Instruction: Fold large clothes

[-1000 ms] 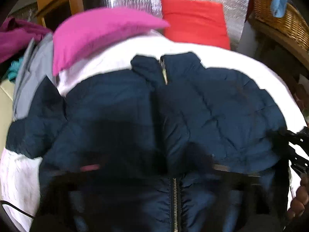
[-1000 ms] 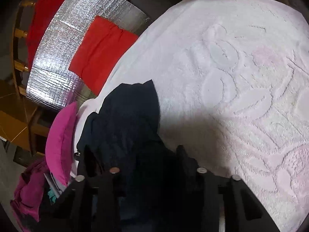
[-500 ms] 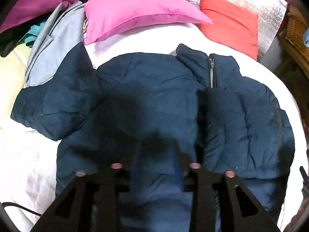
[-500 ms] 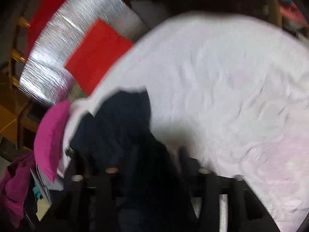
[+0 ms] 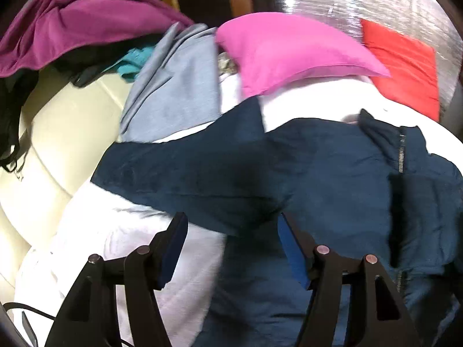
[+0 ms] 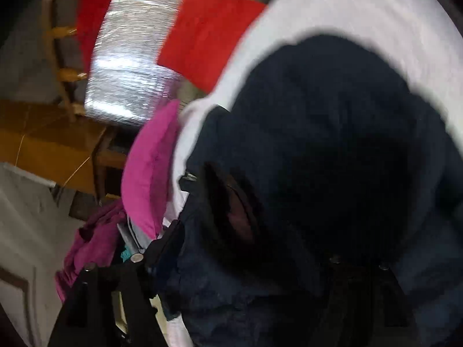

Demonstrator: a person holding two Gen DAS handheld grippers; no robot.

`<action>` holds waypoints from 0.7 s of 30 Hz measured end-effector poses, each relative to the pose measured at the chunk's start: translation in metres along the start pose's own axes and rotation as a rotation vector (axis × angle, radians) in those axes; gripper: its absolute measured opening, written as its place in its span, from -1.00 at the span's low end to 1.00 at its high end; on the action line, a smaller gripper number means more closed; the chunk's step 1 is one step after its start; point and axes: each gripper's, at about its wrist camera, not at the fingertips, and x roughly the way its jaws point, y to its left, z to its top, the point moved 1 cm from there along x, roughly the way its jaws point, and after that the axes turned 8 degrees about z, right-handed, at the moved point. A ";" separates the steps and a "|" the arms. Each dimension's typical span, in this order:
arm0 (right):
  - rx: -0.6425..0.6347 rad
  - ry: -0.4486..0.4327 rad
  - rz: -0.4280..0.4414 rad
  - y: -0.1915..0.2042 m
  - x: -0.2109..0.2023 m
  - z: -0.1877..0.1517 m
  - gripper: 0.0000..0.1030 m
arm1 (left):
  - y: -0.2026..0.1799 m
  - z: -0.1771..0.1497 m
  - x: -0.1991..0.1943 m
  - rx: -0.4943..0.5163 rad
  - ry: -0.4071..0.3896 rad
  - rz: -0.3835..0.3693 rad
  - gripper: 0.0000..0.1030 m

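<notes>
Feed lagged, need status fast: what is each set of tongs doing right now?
Left tongs: open, empty, over the navy jacket.
Right tongs: against the jacket; open or shut cannot be told.

Black left tool (image 5: 230,225); blue pads (image 5: 170,248); silver screws

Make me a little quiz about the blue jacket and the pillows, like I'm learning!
1. True or false: the left hand-held gripper is open.
2. What colour is the pillow lying just behind the navy jacket? A) green B) pink C) yellow
3. Fill in: the jacket lies on a ____ blanket.

Key: 1 true, its blue-padded fingers stand apart above the sleeve. 2 B; a red cushion sits further right. 3 white.
</notes>
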 end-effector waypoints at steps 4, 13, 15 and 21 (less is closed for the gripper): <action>-0.025 0.056 0.160 0.030 0.016 -0.013 0.51 | 0.017 0.001 0.009 -0.030 0.027 -0.001 0.27; -0.295 0.149 0.422 0.108 0.008 -0.045 0.51 | 0.032 0.005 0.013 -0.064 0.021 -0.022 0.27; -0.268 0.079 0.319 0.091 -0.002 -0.030 0.52 | 0.028 0.006 0.009 -0.055 0.009 -0.044 0.27; -0.292 -0.245 -0.099 0.056 -0.067 0.016 0.46 | 0.016 0.006 0.013 -0.039 0.032 -0.118 0.27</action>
